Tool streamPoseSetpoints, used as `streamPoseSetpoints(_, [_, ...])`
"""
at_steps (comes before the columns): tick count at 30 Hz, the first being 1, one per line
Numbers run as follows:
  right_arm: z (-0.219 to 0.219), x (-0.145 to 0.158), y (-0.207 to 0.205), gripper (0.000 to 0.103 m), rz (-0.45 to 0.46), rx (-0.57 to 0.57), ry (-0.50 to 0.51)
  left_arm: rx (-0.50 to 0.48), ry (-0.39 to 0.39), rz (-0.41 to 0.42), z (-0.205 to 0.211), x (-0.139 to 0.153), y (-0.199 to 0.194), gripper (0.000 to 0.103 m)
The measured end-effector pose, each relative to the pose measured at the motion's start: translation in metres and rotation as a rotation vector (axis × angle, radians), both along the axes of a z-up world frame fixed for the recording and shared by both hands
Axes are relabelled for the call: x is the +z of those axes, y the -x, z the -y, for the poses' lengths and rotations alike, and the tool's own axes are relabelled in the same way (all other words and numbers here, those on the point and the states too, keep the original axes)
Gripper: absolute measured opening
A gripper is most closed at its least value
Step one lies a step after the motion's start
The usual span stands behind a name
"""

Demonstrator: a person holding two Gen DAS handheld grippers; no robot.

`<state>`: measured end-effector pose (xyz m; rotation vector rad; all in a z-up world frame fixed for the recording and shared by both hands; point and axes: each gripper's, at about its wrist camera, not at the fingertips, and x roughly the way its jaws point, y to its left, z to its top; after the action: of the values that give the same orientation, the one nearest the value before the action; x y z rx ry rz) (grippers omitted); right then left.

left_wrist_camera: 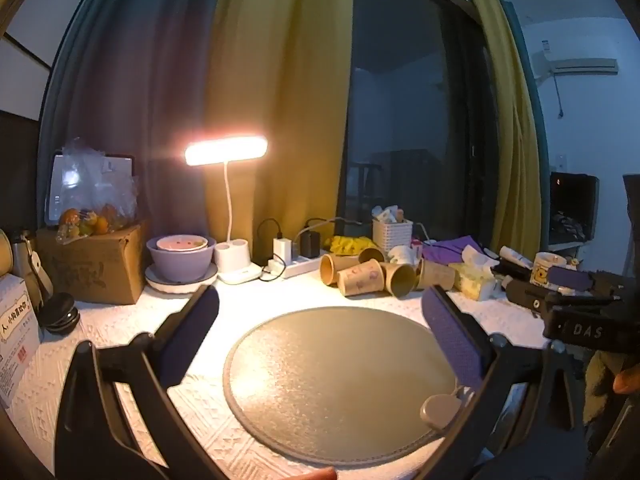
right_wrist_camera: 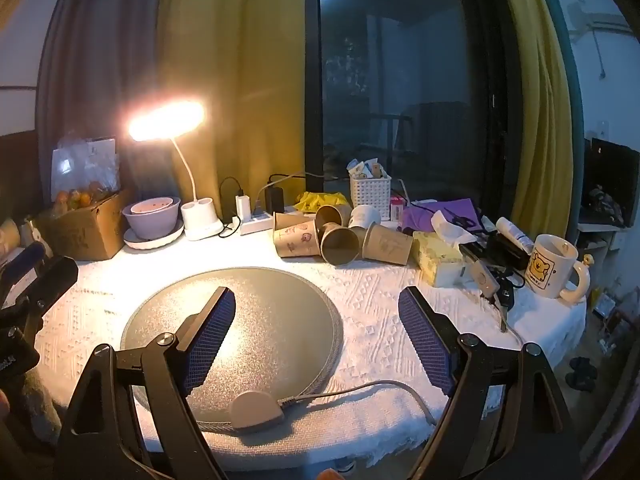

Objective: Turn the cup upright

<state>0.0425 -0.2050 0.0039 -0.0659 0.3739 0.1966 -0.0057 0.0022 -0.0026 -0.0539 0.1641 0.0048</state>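
Observation:
Several brown paper cups (left_wrist_camera: pixel 362 278) lie on their sides in a heap at the back of the white tablecloth, behind a round grey mat (left_wrist_camera: pixel 340 384). They show in the right wrist view too (right_wrist_camera: pixel 340 242), with the mat (right_wrist_camera: pixel 256 320) in front of them. My left gripper (left_wrist_camera: pixel 320 304) is open and empty, above the mat's near side. My right gripper (right_wrist_camera: pixel 318 308) is open and empty, over the mat's right edge. The right gripper's body also shows at the right of the left wrist view (left_wrist_camera: pixel 576 312).
A lit desk lamp (right_wrist_camera: pixel 166 120), a purple bowl (right_wrist_camera: pixel 152 218), a cardboard box (right_wrist_camera: pixel 84 232) and a power strip (right_wrist_camera: pixel 256 222) stand at the back left. A tissue pack (right_wrist_camera: pixel 438 258), white basket (right_wrist_camera: pixel 370 192) and bear mug (right_wrist_camera: pixel 554 266) stand at the right. A cable with puck (right_wrist_camera: pixel 256 412) lies on the mat's front.

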Motion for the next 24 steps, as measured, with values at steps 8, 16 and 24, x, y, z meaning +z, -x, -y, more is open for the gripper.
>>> streamPoseSetpoints(8, [-0.0007,-0.0023,-0.0005,0.086,-0.009,0.003,0.002,0.009,0.008,-0.006,-0.0012,-0.0027,-0.0002,0.102])
streamPoseSetpoints(16, [-0.0007,-0.0015,-0.0007,0.086,-0.010,0.005,0.003,0.020,0.010,-0.018,0.0000,-0.0046,-0.0024,0.102])
streamPoseSetpoints(24, [-0.0037,0.0007,-0.0008,0.086,-0.011,0.010,0.006,0.025,0.020,-0.028,-0.0020,-0.0066,-0.0025,0.102])
